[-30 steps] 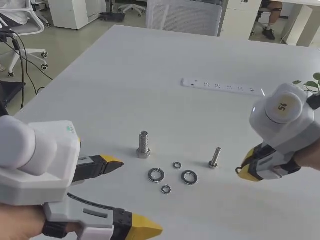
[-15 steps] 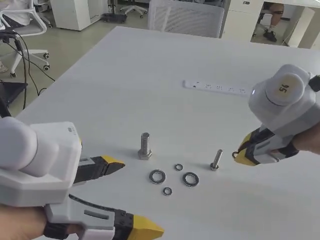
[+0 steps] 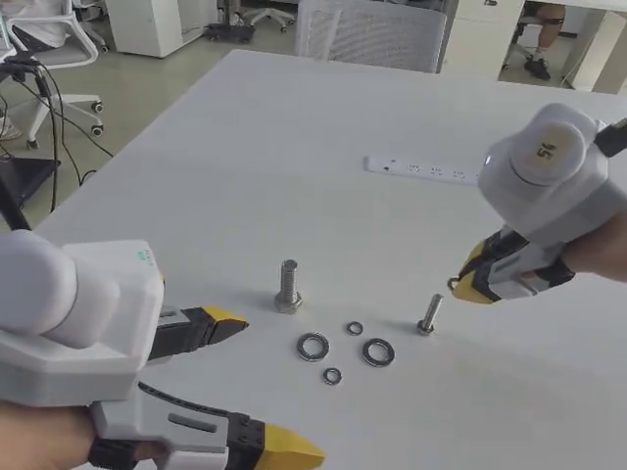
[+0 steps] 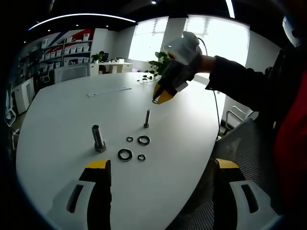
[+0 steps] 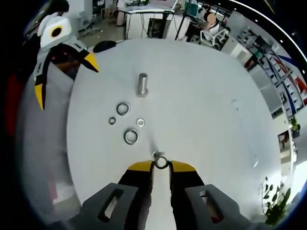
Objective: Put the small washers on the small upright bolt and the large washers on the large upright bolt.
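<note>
The large bolt (image 3: 288, 287) and the small bolt (image 3: 428, 315) stand upright on the white table (image 3: 294, 157). Between them lie two large washers (image 3: 313, 346) (image 3: 378, 352) and two small washers (image 3: 355, 328) (image 3: 332, 376). My right gripper (image 3: 457, 286) hangs just above and to the right of the small bolt, shut on a small washer (image 5: 161, 162). My left gripper (image 3: 265, 387) stays open at the near left, short of the large bolt (image 4: 98, 139), with nothing between its jaws. In the left gripper view the right gripper (image 4: 159, 97) hovers over the small bolt (image 4: 147, 118).
A white power strip (image 3: 426, 169) lies on the table beyond the bolts. Office chairs (image 3: 367, 34) stand past the far edge, and the table's left edge drops to the floor, where cables (image 3: 54, 108) trail.
My right gripper has risen and moved left with the washer, from beside the small bolt to just above it. The left gripper has held still; the head camera shifted slightly.
</note>
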The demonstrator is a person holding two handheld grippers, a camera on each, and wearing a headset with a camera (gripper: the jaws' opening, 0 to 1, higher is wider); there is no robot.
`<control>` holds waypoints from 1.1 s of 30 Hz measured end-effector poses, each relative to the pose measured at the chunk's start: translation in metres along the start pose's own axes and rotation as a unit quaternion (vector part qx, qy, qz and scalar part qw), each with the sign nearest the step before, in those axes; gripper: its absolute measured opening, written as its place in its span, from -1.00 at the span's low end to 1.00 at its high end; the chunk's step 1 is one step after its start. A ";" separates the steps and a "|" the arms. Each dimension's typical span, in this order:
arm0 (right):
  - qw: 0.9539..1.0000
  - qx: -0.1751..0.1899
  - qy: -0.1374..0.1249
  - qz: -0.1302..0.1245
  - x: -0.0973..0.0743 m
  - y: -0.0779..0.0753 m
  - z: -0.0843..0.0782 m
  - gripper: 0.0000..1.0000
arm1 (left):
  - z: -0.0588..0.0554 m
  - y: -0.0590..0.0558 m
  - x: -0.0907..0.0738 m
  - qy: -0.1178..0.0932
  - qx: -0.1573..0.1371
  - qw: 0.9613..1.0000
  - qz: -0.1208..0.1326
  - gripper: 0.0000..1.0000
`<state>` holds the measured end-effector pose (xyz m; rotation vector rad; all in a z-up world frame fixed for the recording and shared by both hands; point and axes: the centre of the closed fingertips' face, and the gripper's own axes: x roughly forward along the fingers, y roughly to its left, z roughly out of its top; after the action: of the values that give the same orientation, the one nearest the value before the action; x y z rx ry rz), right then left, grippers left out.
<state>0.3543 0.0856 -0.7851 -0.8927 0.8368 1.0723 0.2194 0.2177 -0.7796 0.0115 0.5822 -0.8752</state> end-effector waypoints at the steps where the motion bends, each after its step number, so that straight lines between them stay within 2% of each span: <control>1: 1.000 -0.001 0.001 0.000 0.001 0.000 0.000 -0.72 | 0.000 0.000 0.000 0.000 -0.001 1.000 0.000 0.75; 14: 1.000 -0.006 0.010 0.012 0.016 -0.002 0.002 -0.72 | 0.000 0.002 0.000 -0.001 -0.003 1.000 0.002 0.75; 24: 1.000 -0.005 0.018 0.022 0.030 -0.002 -0.003 -0.72 | -0.001 0.003 -0.001 -0.001 -0.004 1.000 0.005 0.75; 33: 0.999 -0.003 0.020 0.027 0.032 0.002 -0.003 -0.72 | -0.003 0.004 -0.002 0.000 -0.005 1.000 0.007 0.75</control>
<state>0.3607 0.0944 -0.8153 -0.9044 0.8957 1.1069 0.2198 0.2218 -0.7820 0.0057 0.5855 -0.8591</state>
